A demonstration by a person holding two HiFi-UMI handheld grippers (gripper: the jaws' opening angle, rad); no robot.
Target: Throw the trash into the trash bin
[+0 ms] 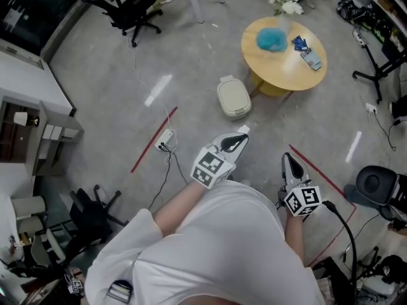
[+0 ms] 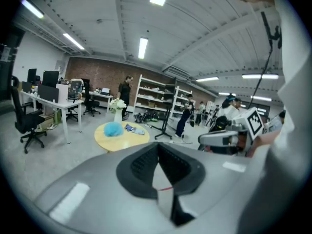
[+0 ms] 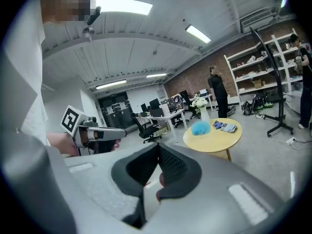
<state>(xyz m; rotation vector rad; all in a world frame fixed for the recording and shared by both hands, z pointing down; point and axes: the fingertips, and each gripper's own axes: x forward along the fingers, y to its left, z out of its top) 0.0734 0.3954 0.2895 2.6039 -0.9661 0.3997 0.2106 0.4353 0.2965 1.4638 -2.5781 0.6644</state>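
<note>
while l tool [image 1: 244,136] & r tool [image 1: 290,158] are both closed, empty, trash bin [image 1: 233,98] sits near round table [image 1: 284,68]

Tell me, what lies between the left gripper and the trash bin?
Head view: bare grey floor between left gripper and trash bin, save one small white scrap by the gripper's tip.

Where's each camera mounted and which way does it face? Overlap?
Head view: on the head, steeply down at floor, trash bin, round table; shows shirt, left gripper, right gripper.
Left gripper view: on that gripper, along its shut jaws toward the table; right gripper at right.
Right gripper view: on that gripper, along its shut jaws toward the table; left gripper at left.
All three share the table.
</note>
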